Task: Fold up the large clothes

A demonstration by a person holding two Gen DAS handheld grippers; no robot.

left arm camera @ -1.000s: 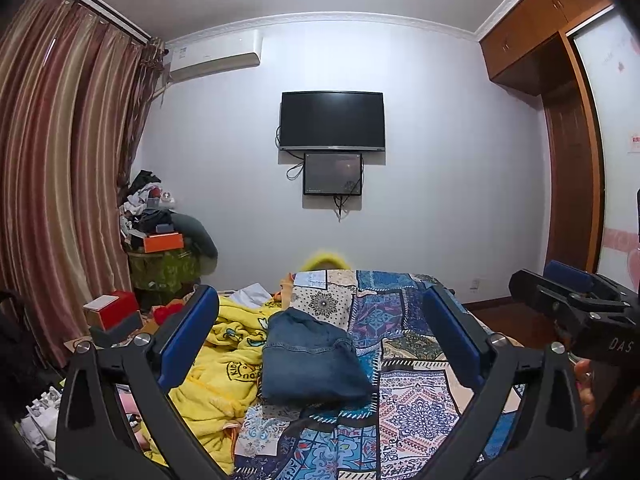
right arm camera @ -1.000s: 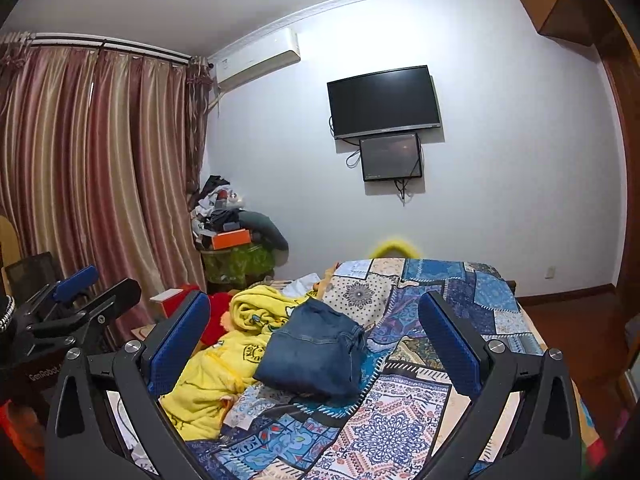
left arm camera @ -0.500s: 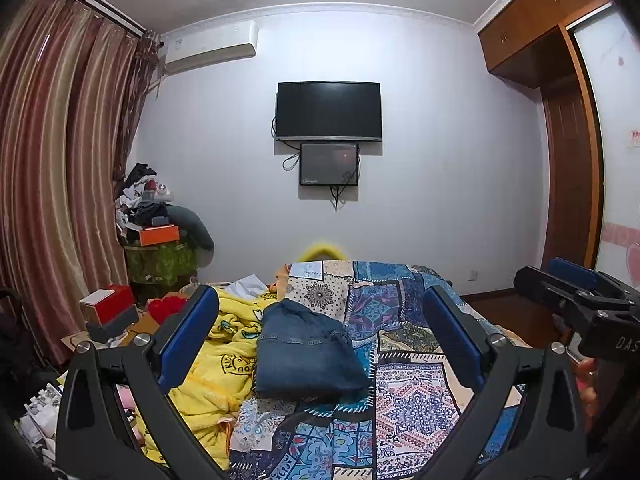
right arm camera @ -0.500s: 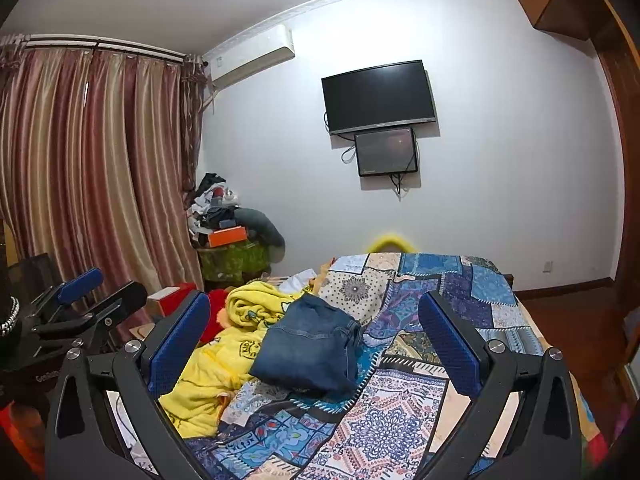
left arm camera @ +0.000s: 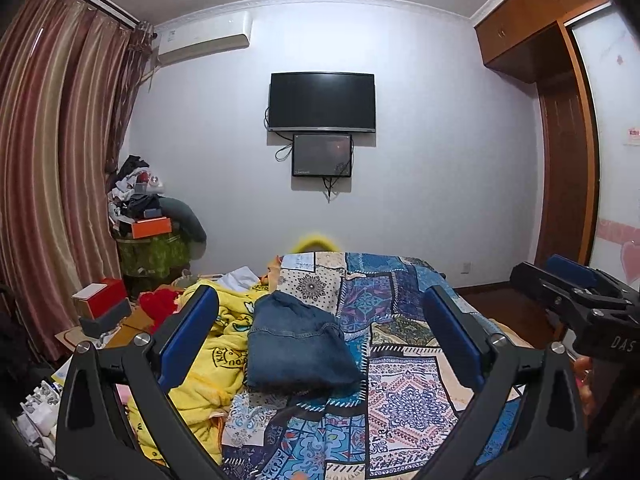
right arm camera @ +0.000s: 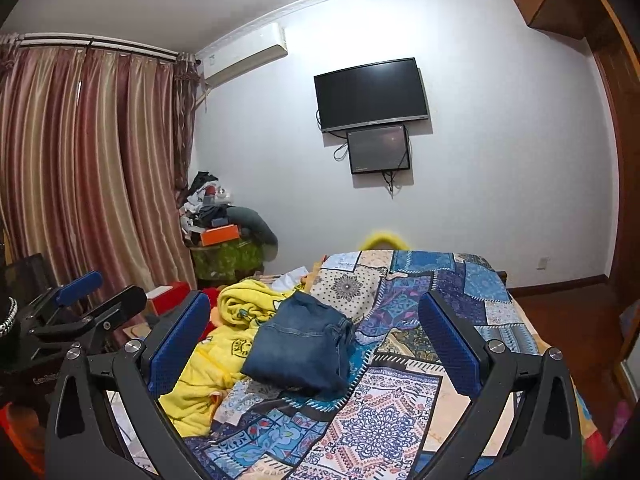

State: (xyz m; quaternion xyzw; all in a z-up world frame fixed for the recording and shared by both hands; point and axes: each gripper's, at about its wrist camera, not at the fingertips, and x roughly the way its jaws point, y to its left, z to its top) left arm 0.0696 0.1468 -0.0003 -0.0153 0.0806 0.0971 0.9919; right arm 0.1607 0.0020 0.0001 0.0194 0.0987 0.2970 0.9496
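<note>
Folded blue jeans (left arm camera: 296,344) (right arm camera: 300,348) lie on a bed with a blue patchwork quilt (left arm camera: 404,396) (right arm camera: 400,412). A crumpled yellow garment (left arm camera: 212,360) (right arm camera: 224,340) lies just left of the jeans. My left gripper (left arm camera: 320,320) is open, held well back from the bed, nothing between its blue pads. My right gripper (right arm camera: 316,324) is open too and empty, also back from the jeans. The right gripper (left arm camera: 576,300) shows at the right edge of the left wrist view; the left gripper (right arm camera: 80,300) shows at the left edge of the right wrist view.
A pile of clothes and an orange box (left arm camera: 152,226) stand in the far left corner by striped curtains (left arm camera: 52,160). Red boxes (left arm camera: 102,300) sit left of the bed. A TV (left arm camera: 322,102) hangs on the far wall. A wooden wardrobe (left arm camera: 560,160) stands on the right.
Both views have tilted slightly upward and drifted, so the bed and jeans sit a little lower in frame. Both grippers stay open and empty.
</note>
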